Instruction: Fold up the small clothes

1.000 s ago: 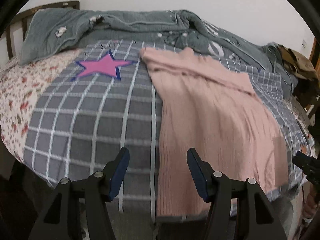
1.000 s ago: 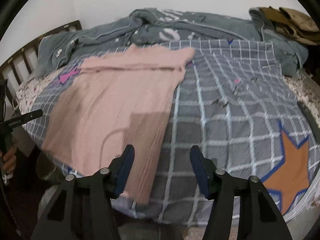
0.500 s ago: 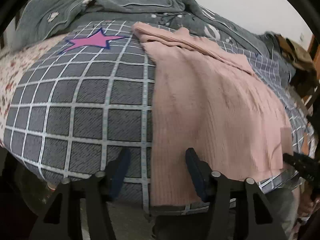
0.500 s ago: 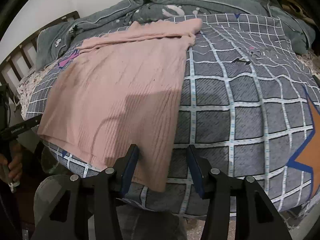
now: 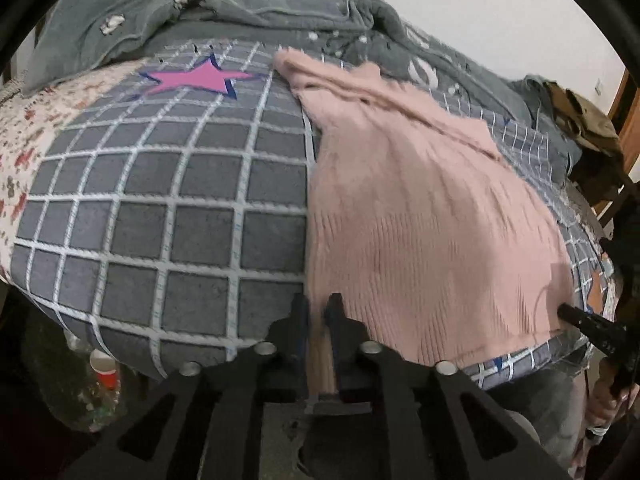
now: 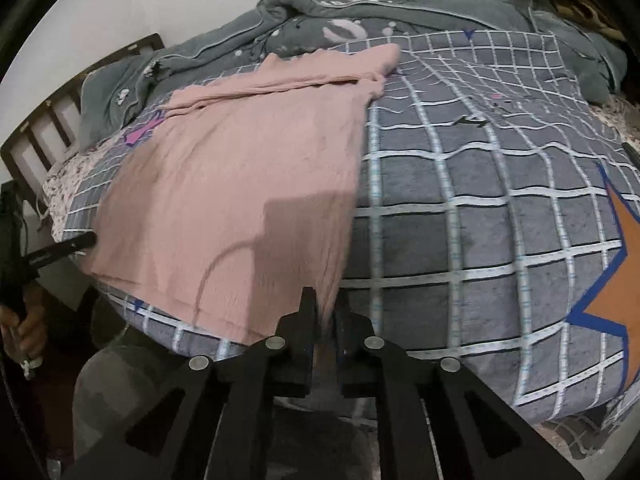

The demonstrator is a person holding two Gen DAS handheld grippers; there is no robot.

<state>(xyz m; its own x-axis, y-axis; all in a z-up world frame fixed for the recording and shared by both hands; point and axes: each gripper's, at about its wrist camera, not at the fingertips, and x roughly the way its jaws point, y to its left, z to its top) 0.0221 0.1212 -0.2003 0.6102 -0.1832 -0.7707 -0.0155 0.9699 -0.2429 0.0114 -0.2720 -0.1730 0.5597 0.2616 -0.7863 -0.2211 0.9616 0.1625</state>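
A pink ribbed garment (image 5: 420, 208) (image 6: 248, 168) lies flat on the grey checked blanket (image 5: 180, 208) (image 6: 480, 220), its hem at the bed's near edge. My left gripper (image 5: 316, 304) sits at the hem's left corner. Its jaws are closing, with pink fabric pinched between them. At the hem's right corner is my right gripper (image 6: 325, 300), its jaws also closing with a fold of the pink fabric between them. Each view catches the other gripper at its side: the right gripper (image 5: 580, 320) and the left gripper (image 6: 68, 248).
A rumpled grey quilt (image 5: 240, 12) (image 6: 400, 4) is heaped along the bed's far side. A wooden headboard (image 6: 40, 132) stands at the left. Brown clothing (image 5: 580, 116) lies at the right. A red cup (image 5: 105, 368) sits low on the left. A hand (image 6: 28, 328) holds the left tool.
Both grippers sank toward the bed's near edge and their jaws narrowed from wide apart onto the pink garment's hem corners.
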